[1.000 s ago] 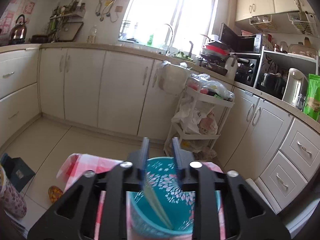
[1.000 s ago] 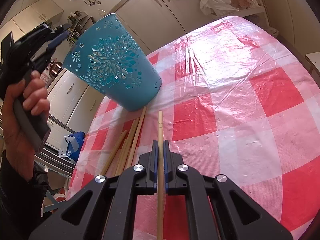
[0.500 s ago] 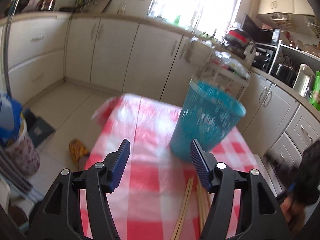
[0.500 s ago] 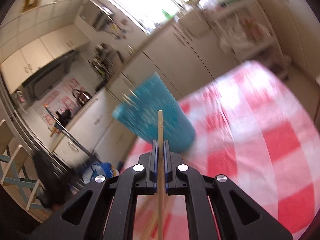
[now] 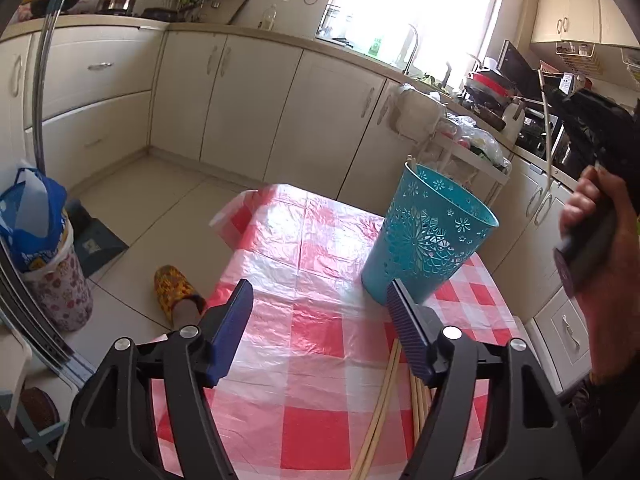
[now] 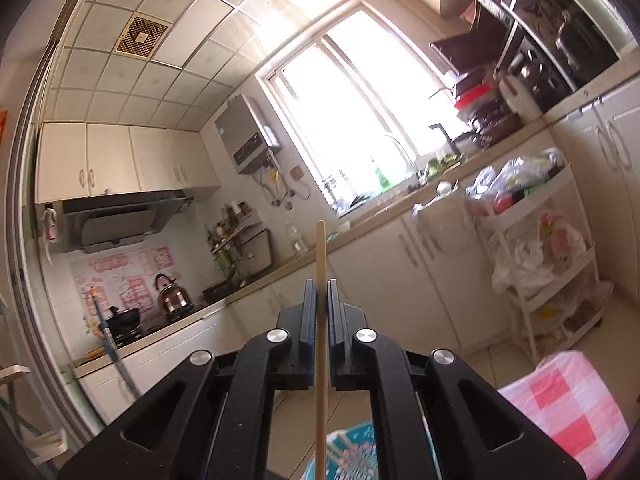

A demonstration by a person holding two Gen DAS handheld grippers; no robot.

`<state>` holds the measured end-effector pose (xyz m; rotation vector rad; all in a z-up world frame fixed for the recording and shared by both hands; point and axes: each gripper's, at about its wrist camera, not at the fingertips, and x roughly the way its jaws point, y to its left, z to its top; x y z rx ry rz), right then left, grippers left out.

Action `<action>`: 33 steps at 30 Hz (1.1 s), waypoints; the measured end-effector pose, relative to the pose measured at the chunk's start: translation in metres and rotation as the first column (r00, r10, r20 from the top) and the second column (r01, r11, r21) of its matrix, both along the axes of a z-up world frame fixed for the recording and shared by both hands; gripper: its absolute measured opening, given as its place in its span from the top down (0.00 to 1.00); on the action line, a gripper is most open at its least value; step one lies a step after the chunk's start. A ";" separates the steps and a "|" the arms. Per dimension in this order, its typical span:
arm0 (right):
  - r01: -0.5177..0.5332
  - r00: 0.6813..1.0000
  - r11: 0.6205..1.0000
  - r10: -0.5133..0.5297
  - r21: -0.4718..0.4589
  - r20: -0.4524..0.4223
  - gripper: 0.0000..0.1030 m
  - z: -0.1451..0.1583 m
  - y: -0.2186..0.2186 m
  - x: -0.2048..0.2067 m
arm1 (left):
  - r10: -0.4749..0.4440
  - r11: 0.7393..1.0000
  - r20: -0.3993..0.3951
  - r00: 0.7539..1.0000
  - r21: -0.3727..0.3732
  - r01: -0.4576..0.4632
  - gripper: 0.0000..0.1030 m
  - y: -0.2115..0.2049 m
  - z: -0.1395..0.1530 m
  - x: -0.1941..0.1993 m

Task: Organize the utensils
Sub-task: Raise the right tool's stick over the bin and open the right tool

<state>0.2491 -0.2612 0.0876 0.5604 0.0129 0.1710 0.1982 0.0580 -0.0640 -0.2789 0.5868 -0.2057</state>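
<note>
Your bench (image 5: 320,332), under its red-and-white checked cloth, carries the teal cut-out utensil bucket (image 5: 428,240) standing upright near the far right edge, with one stick end showing above its rim. Your left claw (image 5: 320,332) hangs over bare cloth, its jaws opening with nothing between them. Loose chopsticks (image 5: 384,408) lie on the cloth just below its right finger. Your right claw (image 6: 319,316) is clamped tight on a single chopstick (image 6: 320,264), raised high with the bucket's rim just visible beneath it. You look to be mid-transfer: next, tip that chopstick downward, line it up over the bucket's mouth, and only then let go.
</note>
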 end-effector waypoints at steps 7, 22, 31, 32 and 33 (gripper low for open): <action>0.083 0.993 0.994 -0.089 -0.071 -0.080 0.94 -0.021 0.008 0.043 | 0.006 1.000 -0.034 0.999 -0.003 -0.006 0.33 0.005 -0.006 0.000; -0.058 0.956 0.986 0.009 -0.157 -0.294 0.70 -0.086 0.030 0.005 | 0.021 1.000 -0.060 0.998 0.002 -0.021 0.31 0.011 -0.011 -0.001; -0.248 0.778 0.959 0.115 -0.135 -0.617 0.72 -0.166 0.035 -0.081 | -0.014 0.995 -0.120 0.993 0.092 0.025 0.27 -0.005 -0.024 -0.006; -0.281 0.745 0.951 0.132 -0.128 -0.655 0.75 -0.179 0.040 -0.084 | -0.021 0.994 -0.133 0.991 0.107 0.036 0.26 -0.009 -0.026 -0.007; -0.308 0.714 0.944 0.145 -0.121 -0.685 0.80 -0.190 0.045 -0.086 | -0.026 0.992 -0.141 0.990 0.117 0.043 0.26 -0.011 -0.028 -0.008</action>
